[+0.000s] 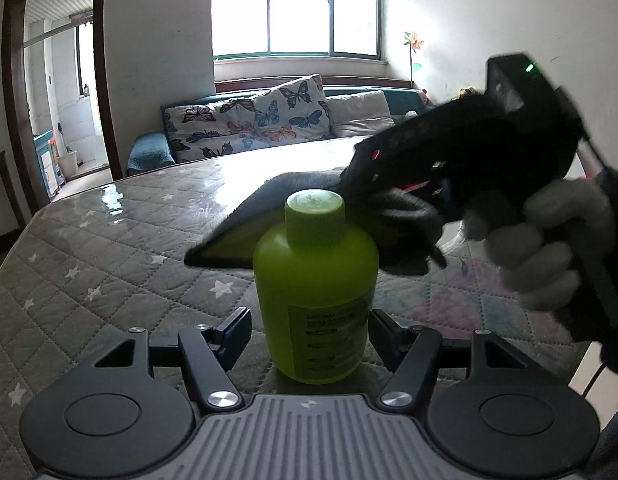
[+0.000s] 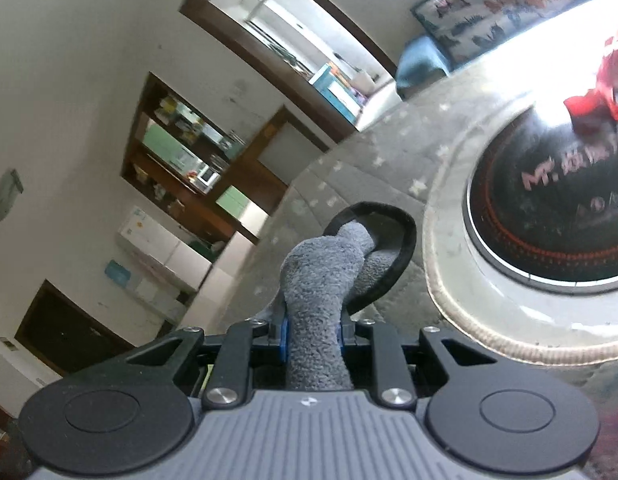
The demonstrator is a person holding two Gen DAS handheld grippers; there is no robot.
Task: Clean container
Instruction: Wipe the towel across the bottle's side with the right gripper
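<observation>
Left gripper [image 1: 309,330] is closing narrowly around the green bottle [image 1: 315,288] – contact unclear; right gripper [image 2: 313,330] is clamping the grey cloth [image 2: 321,280] (bunched).

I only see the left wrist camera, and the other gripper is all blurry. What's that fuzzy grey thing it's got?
Observer: A grey cloth, pinched tight between the jaws of the right gripper.
Operator: What's in front of it?
Observer: A round black disc in a white ring, with red circles and pink lettering.
Operator: Is anything on that?
Observer: Yes, there's something red at its far edge, too blurred to name.
</observation>
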